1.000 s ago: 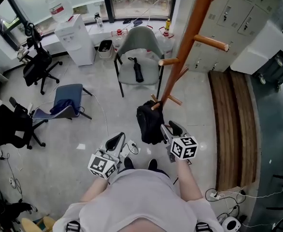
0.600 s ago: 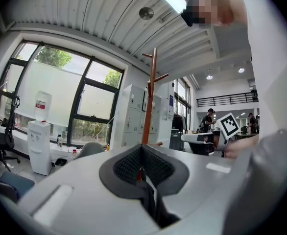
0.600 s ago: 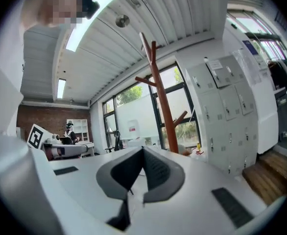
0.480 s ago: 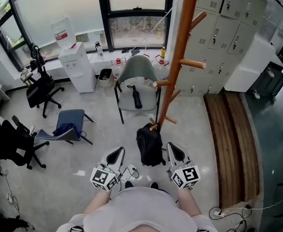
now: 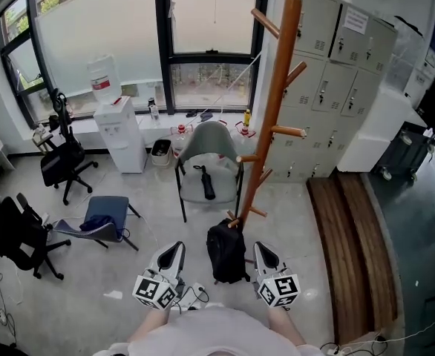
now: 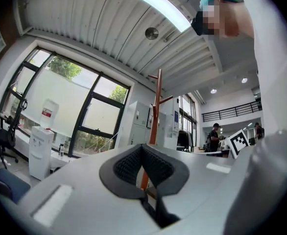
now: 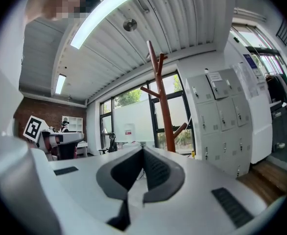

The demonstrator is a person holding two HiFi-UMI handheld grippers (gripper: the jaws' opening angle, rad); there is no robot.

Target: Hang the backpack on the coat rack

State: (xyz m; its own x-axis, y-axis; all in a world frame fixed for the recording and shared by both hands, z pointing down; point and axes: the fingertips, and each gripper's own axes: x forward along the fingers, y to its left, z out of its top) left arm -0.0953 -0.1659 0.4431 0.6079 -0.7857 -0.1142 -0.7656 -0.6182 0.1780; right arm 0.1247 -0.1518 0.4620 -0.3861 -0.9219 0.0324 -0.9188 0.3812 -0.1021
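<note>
One black fabric backpack [image 5: 227, 252], one orange-brown wooden coat rack [image 5: 271, 113], one grey shell chair [image 5: 208, 160], one low blue chair [image 5: 103, 212], two black swivel office chairs [image 5: 60, 159] [image 5: 13, 236] and one white water dispenser [image 5: 118, 133].

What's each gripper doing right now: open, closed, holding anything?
Left gripper: closed, jaws together with nothing between them.
Right gripper: closed, jaws together with nothing between them.

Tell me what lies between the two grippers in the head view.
The black backpack, at the foot of the coat rack, lies between the left gripper and the right gripper, as the head view shows.
</note>
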